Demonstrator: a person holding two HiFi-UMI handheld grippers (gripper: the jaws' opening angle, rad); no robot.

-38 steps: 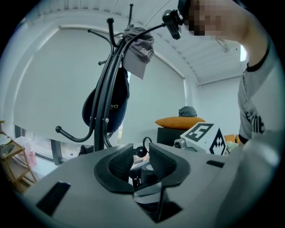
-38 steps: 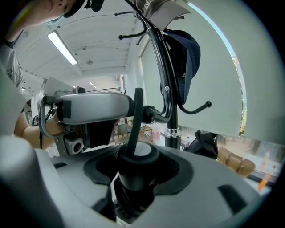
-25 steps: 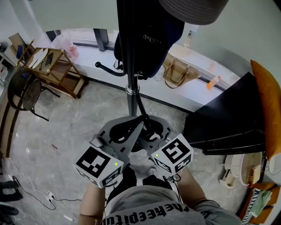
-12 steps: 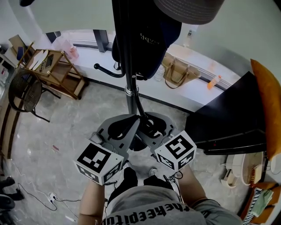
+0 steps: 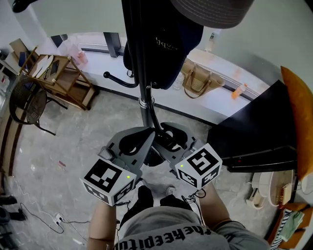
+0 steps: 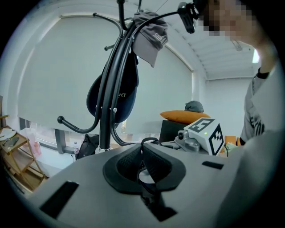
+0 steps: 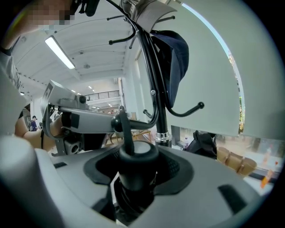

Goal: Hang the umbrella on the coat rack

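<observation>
Black and stubby, the folded umbrella (image 7: 133, 171) stands upright in the right gripper (image 7: 133, 153), whose jaws are clamped around its thick handle end. A thin black wrist strap (image 7: 126, 133) rises off its pale top and runs over to the left gripper (image 6: 143, 149). That gripper's jaws are pressed together on the strap, with a small loop of it poking out just above the tips.

The person holds both grippers low and close in front of the body, tips angled in toward each other, right by the pole of the coat rack (image 5: 145, 114). The umbrella sits near the rack's lower part and hangs from none of its hooks. One curved lower hook (image 5: 120, 80) with a ball end sticks out to the person's left, well above the grippers, and it is bare. Higher up a navy cap (image 5: 166, 53) with white lettering hangs against the pole, and a grey hat (image 5: 215, 10) sits above it at the top of the head view.

Pale marbled floor (image 5: 73, 141) spreads around the rack. Over by the window ledge a tan handbag (image 5: 198, 80) rests on the sill, and a wooden folding shelf (image 5: 58, 73) leans on the left with a dark wicker chair (image 5: 27, 100) beside it. On the right an orange cushion (image 5: 298, 122) lies next to a black desk (image 5: 254, 127).
</observation>
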